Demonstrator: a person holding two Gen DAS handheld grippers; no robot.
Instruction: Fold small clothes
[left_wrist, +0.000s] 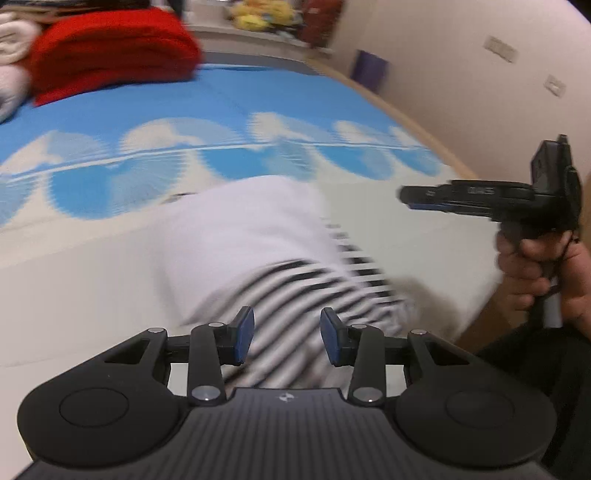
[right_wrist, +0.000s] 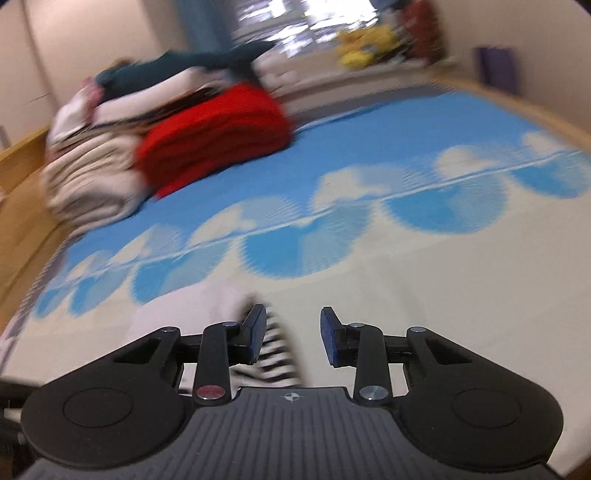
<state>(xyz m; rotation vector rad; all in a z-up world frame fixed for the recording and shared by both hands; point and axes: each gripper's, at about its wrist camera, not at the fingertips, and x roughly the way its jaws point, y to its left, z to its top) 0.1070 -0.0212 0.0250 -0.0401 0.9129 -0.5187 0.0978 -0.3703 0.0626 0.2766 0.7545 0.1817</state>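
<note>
A small garment (left_wrist: 251, 229), white with a black-and-white striped part, lies crumpled on the bed's blue-and-white mat (left_wrist: 221, 96). My left gripper (left_wrist: 287, 338) hovers over its striped end, open, with the blue pads apart and not pressing on the cloth. In the left wrist view my right gripper (left_wrist: 406, 195) is seen from the side at the right, held by a hand (left_wrist: 532, 273) just past the garment's right edge. From its own camera the right gripper (right_wrist: 293, 336) is open; the garment's striped edge (right_wrist: 275, 354) shows beside its left finger, and bare mat fills the rest of the gap.
A folded red blanket (left_wrist: 110, 51) and a pile of pale bedding (right_wrist: 92, 177) sit at the far left of the bed. A wooden bed frame (right_wrist: 22, 206) borders the left side. Yellow soft toys (right_wrist: 365, 44) and a purple object (left_wrist: 369, 70) lie by the far wall.
</note>
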